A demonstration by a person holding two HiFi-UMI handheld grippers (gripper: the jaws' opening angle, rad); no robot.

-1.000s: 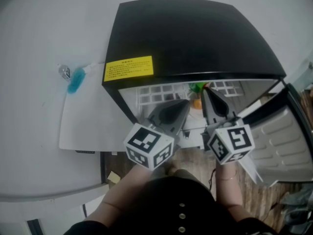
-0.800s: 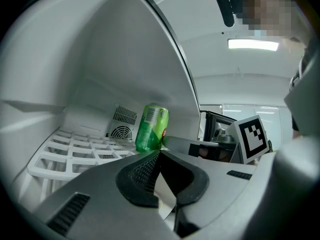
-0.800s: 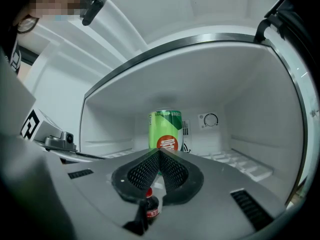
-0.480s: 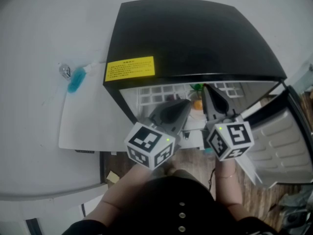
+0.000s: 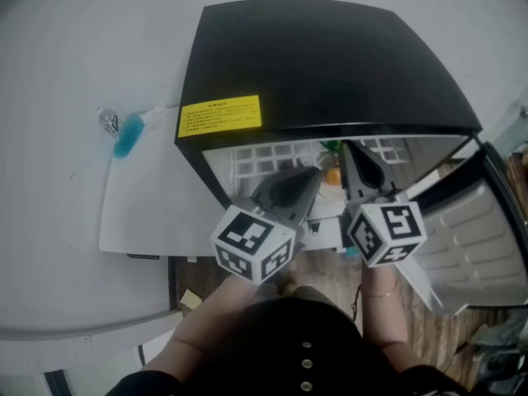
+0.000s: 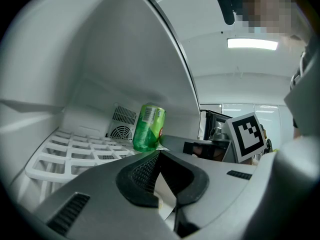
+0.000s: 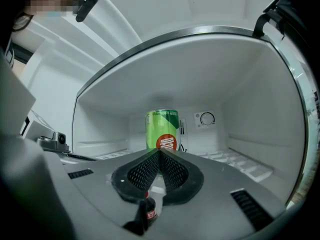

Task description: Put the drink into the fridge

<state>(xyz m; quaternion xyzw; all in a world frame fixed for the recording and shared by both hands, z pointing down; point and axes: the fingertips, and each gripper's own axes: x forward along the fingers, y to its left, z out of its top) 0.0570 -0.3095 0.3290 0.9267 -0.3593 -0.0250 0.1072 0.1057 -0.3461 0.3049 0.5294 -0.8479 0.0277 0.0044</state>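
- The green drink can point(image 7: 162, 130) is standing upright on the white wire shelf point(image 6: 75, 151) inside the fridge point(image 5: 330, 64), toward the back wall and clear of both grippers.
- The left gripper point(image 6: 160, 153) is pointing level into the open compartment. Its jaws are pressing together at the tips and pinching nothing.
- In the left gripper view the can is sitting beyond the tips and slightly left, just beside a vent grille point(image 6: 122, 125) on the back wall.
- The right gripper point(image 7: 160, 151) is aiming straight at the can. Its jaws are lying closed on each other, empty (the can is showing just above the tips, apart from them).
- In the head view both grippers are sitting side by side at the fridge mouth, with their marker cubes toward the person.
- The fridge door point(image 5: 487, 246) is hanging open at the right.
- A yellow label point(image 5: 219, 115) is showing at the front of the black top; its print is too small to read.
- A round dial point(image 7: 207, 118) is sitting on the back wall, right of the can.
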